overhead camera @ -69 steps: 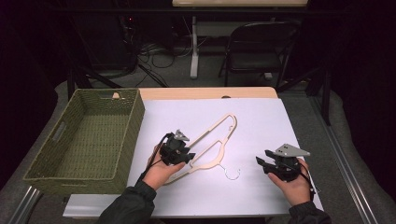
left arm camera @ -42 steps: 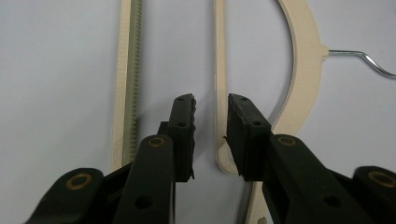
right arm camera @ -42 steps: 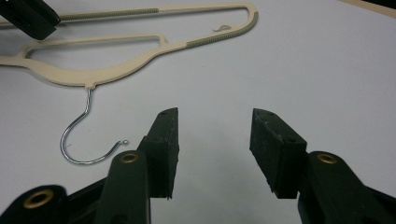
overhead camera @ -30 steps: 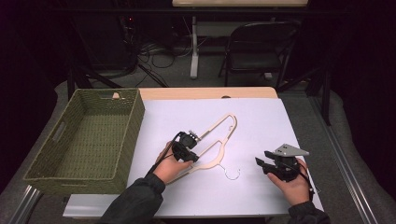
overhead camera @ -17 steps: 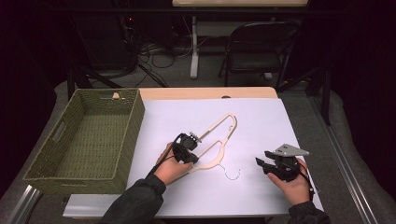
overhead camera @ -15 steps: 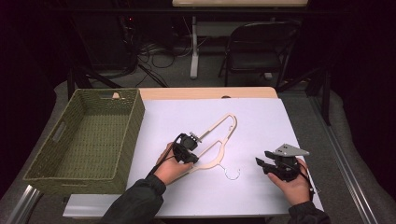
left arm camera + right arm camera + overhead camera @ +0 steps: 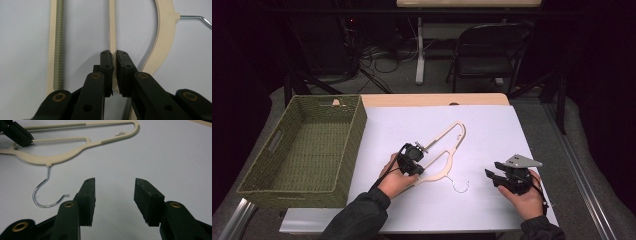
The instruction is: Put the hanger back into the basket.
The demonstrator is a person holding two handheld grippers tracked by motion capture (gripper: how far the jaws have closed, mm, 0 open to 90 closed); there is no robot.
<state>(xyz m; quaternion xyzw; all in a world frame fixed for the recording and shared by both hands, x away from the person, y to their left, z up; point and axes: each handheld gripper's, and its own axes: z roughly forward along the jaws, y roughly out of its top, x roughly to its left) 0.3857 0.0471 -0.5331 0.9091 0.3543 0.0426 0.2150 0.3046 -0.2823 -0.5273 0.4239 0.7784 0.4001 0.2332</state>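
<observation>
Left tongs (image 7: 113,56) just closed, pinching thin cream plastic hanger (image 7: 165,32) bar; right tongs (image 7: 115,187) wide, empty.

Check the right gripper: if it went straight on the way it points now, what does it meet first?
Probably nothing soon. The right gripper stands open over bare white table; the lane between its jaws looks free. The hanger and its metal hook lie left of that line in the right gripper view. Depth is uncertain.

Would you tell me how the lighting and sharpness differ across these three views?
High view: white table brightly lit, room behind dark. Left gripper view: hanger sharp, left gripper casting little shadow. Right gripper view: hook glints, near jaws slightly soft.
</observation>
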